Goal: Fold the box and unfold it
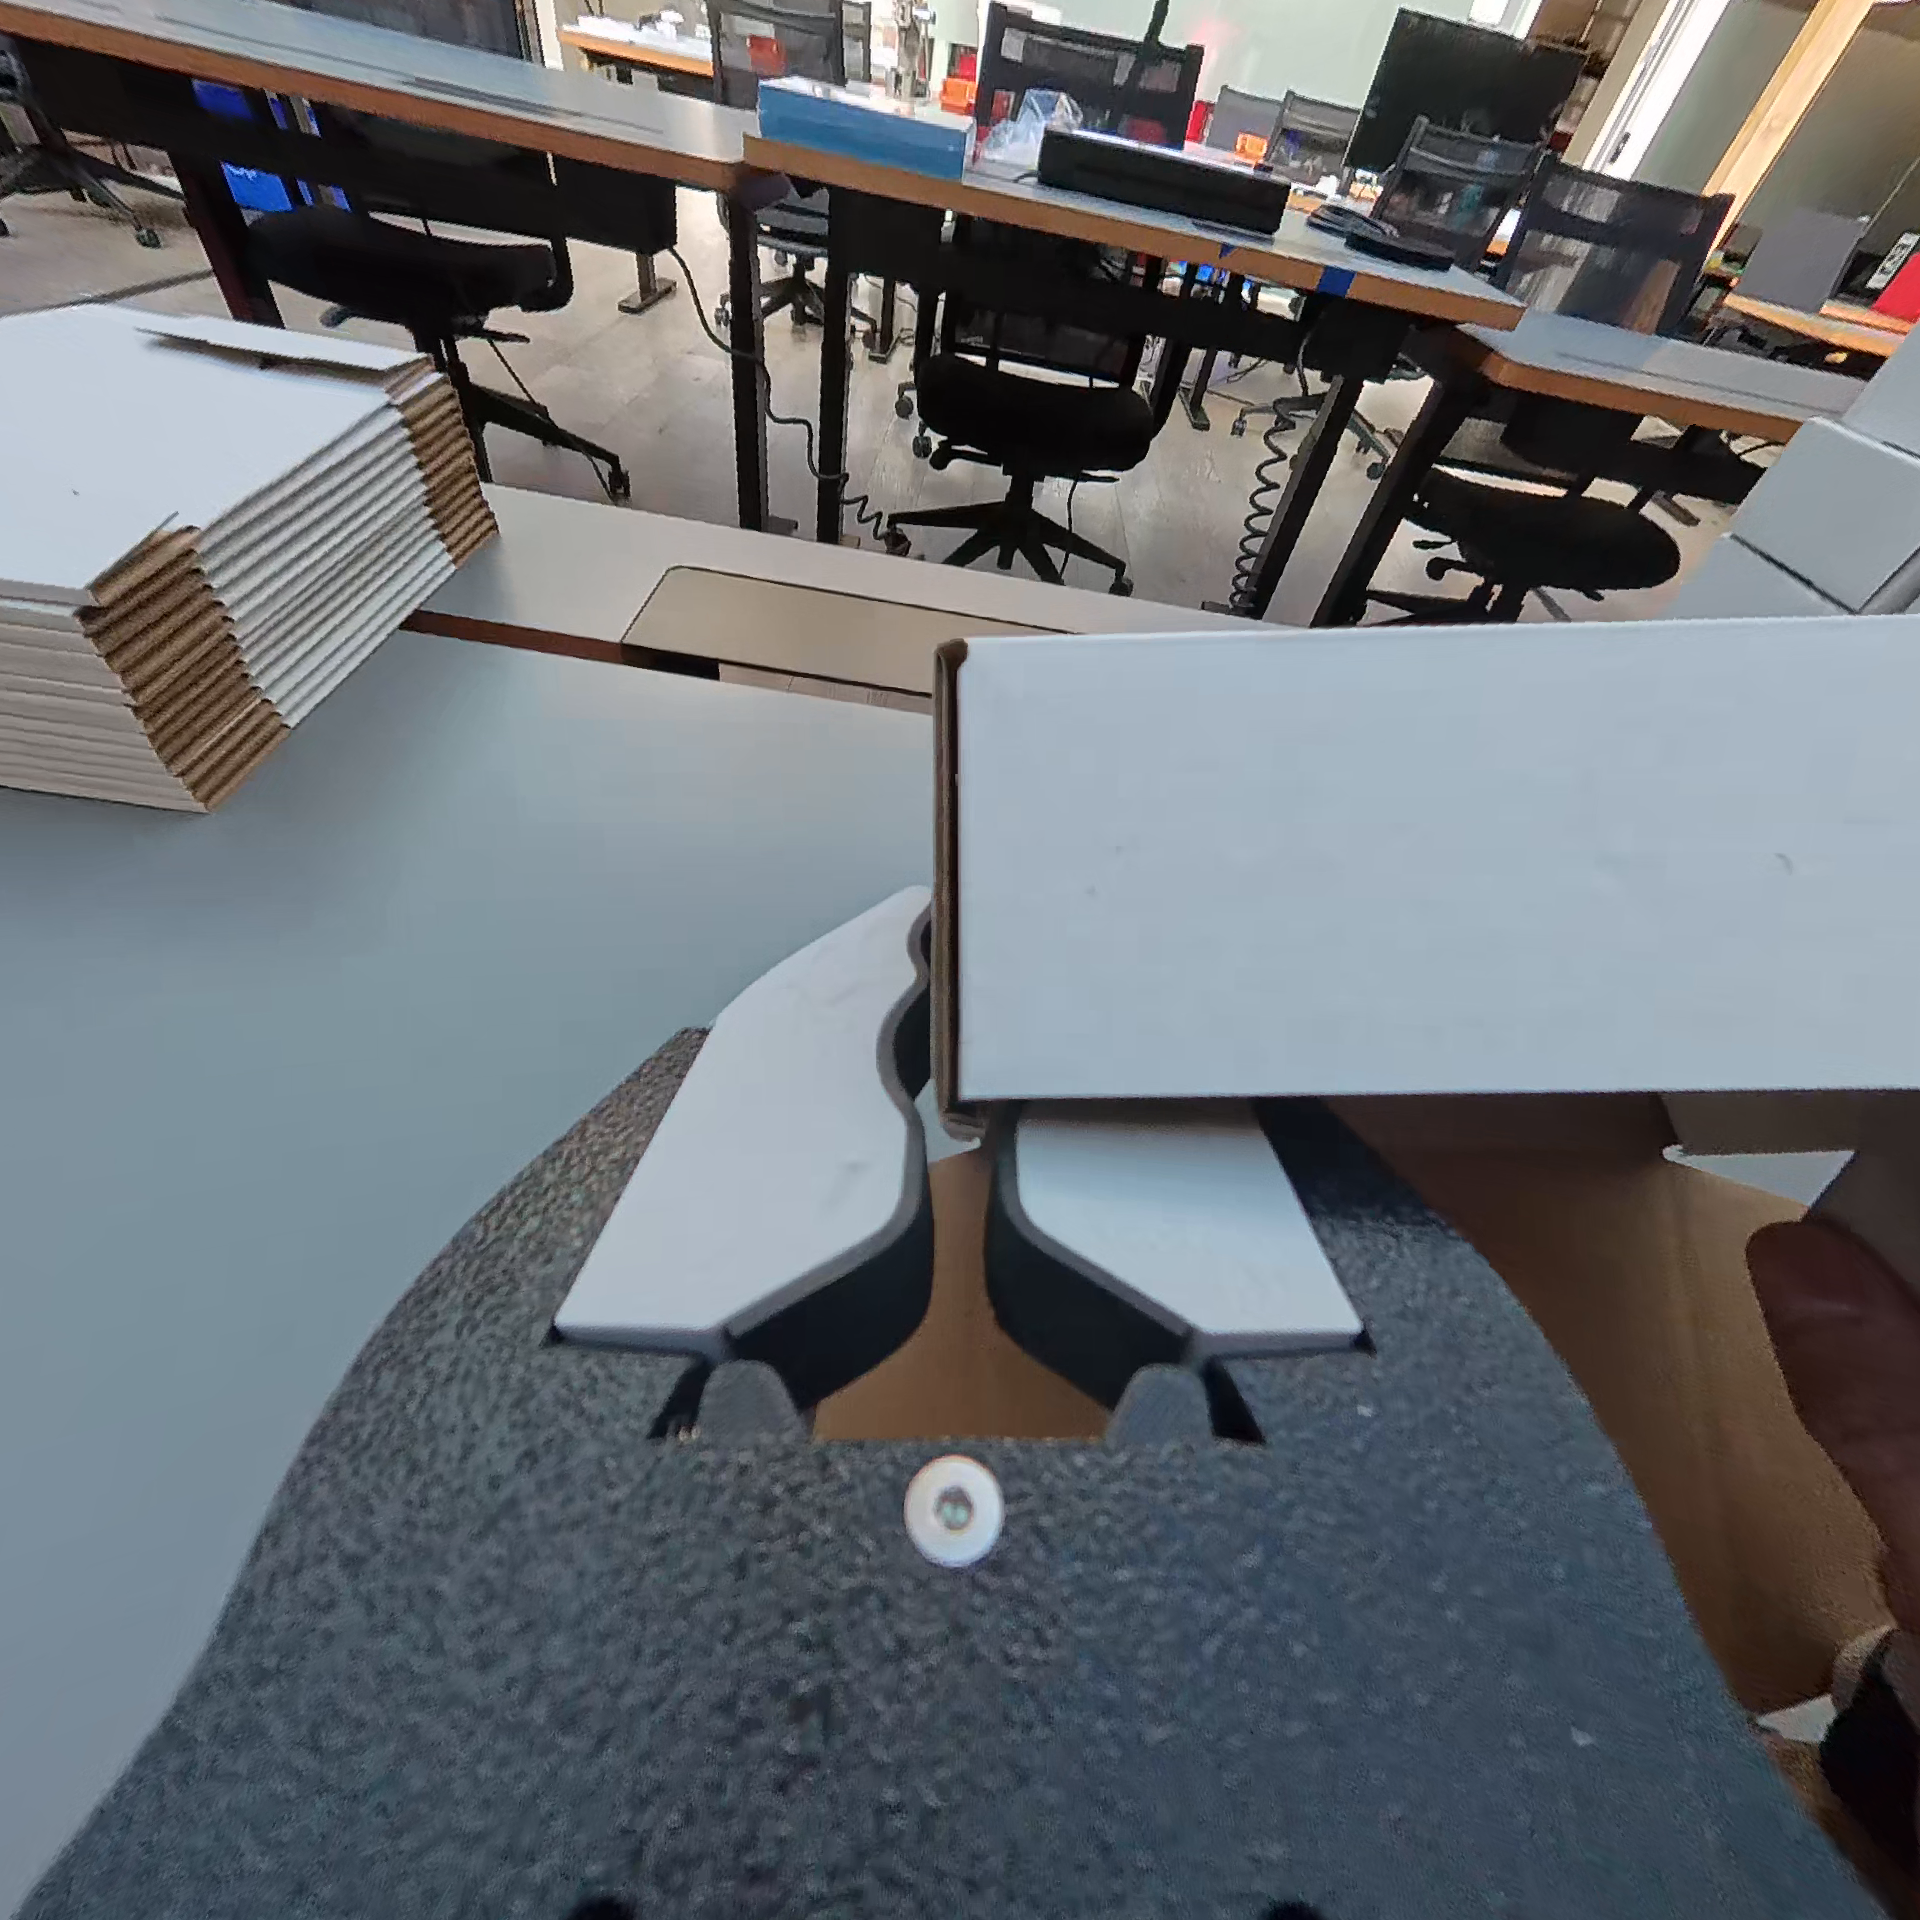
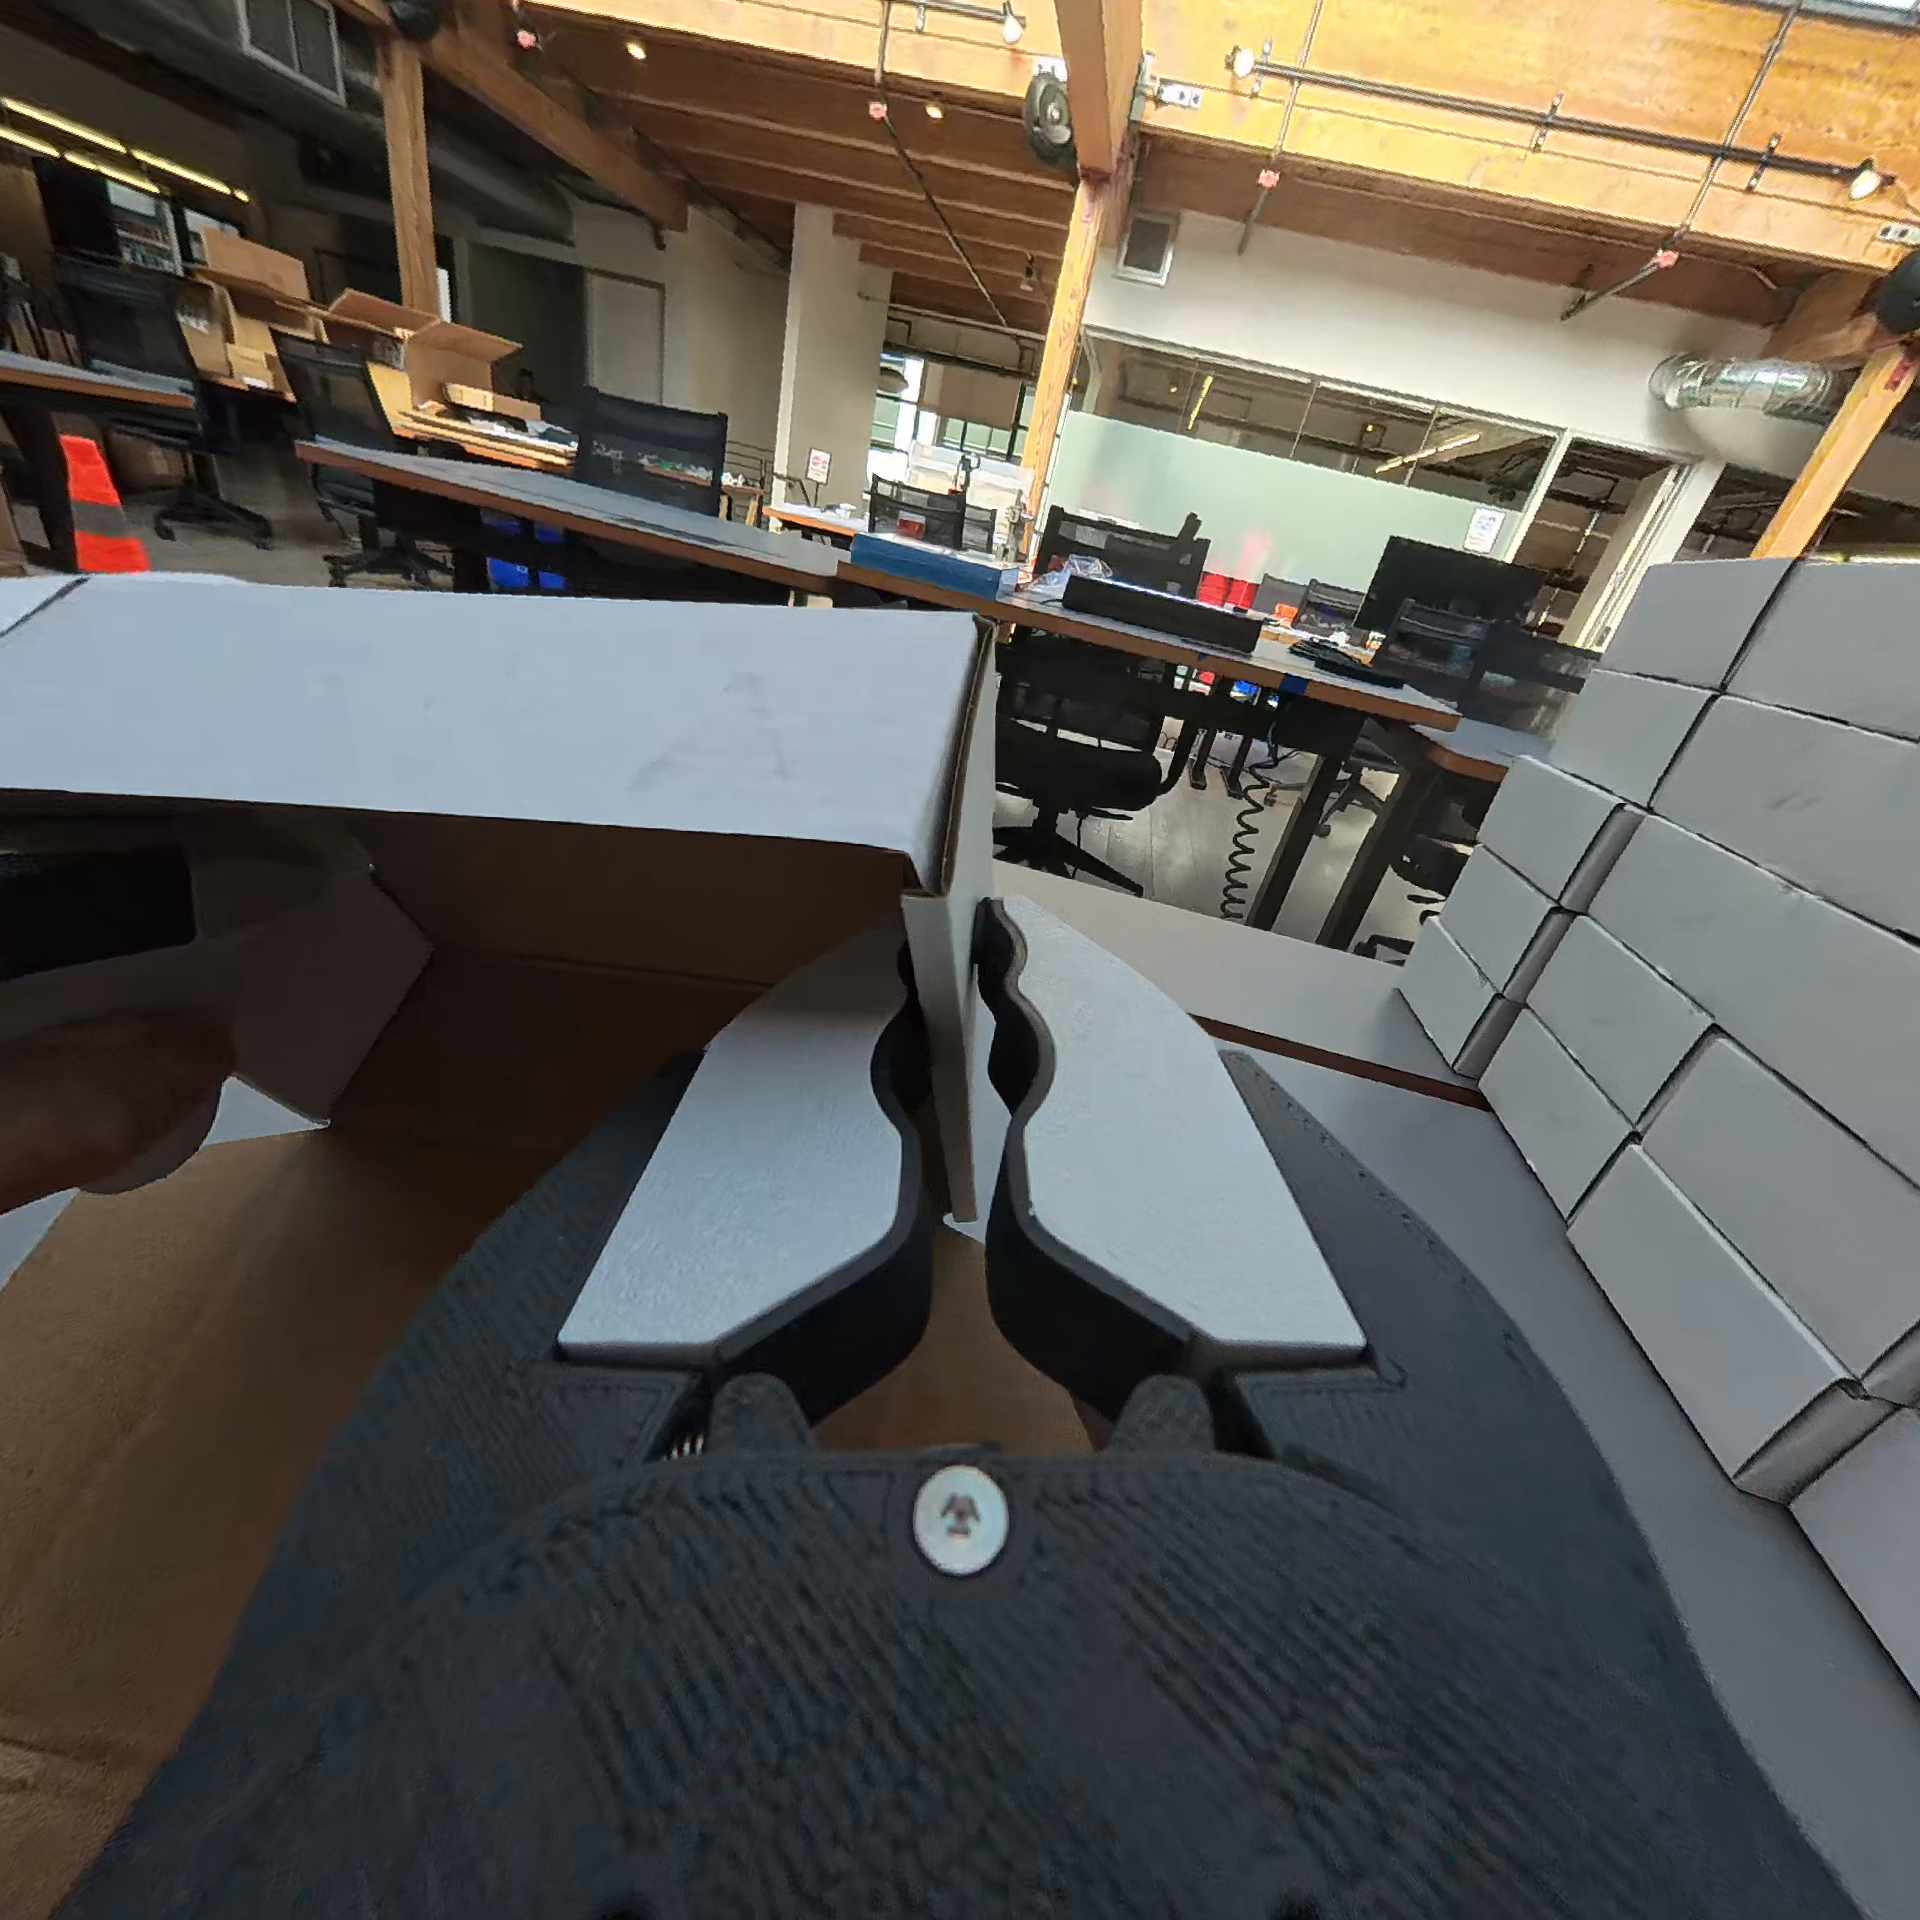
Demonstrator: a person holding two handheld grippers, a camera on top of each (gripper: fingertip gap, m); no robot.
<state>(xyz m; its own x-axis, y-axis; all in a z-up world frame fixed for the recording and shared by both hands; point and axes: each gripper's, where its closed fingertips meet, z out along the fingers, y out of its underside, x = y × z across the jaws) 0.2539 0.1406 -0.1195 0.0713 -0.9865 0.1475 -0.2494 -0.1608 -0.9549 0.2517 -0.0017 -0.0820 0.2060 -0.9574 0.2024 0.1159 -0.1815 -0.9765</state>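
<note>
Box (image 1: pixel 1434 862), white outside and brown inside, is held up over the table (image 1: pixel 416 935). Left gripper (image 1: pixel 951 1039) pinches its left wall; right gripper (image 2: pixel 951 997) pinches its right wall. Flat blanks (image 1: pixel 208 540) lie far left, folded boxes (image 2: pixel 1714 935) right.

Left gripper (image 1: pixel 948 1023): black textured plastic body w/ grainy speckled finish, one silver hex screw at centre. Two fingers (image 1: pixel 769 1153), flat light-grey tops, wavy black inner edges. Right gripper (image 2: pixel 951 1049): same build, body w/ ribbed print lines, silver screw, grey-topped fingers (image 2: pixel 1153 1153), small spring visible at left finger base.
</note>
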